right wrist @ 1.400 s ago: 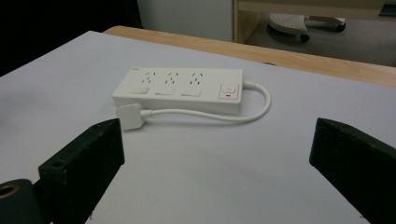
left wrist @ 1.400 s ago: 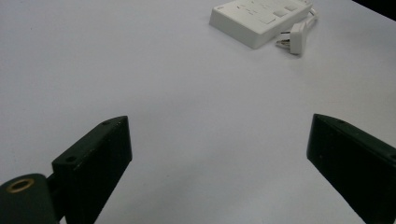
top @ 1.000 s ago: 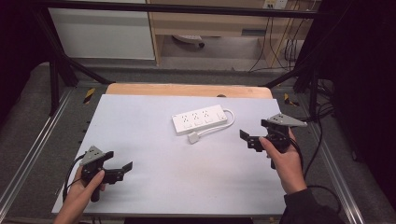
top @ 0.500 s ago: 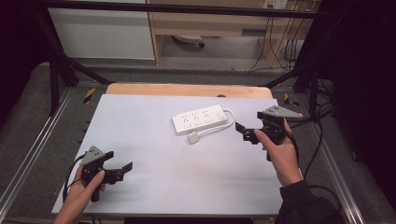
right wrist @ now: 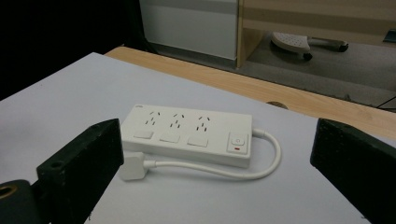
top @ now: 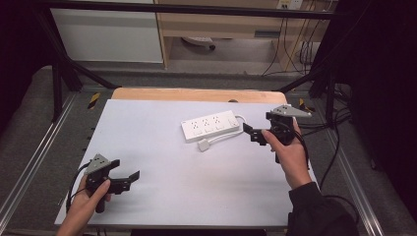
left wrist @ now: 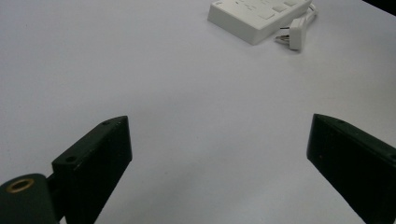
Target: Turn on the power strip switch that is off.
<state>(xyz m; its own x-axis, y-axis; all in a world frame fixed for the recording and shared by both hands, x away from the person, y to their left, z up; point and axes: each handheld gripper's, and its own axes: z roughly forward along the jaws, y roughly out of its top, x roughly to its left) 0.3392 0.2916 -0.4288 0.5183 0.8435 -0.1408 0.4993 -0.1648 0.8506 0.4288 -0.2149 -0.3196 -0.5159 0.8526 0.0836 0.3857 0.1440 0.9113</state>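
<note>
The right gripper, jaws apart, faced the strip; its plug by one jaw could snag. Left gripper jaws also apart.

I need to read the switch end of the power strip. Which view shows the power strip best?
The right gripper view: the power strip lies close and whole, sockets and switch facing the camera. The high view shows it whole but small; the left gripper view catches it cropped.

White cabinet, wooden shelf unit beyond table.
</note>
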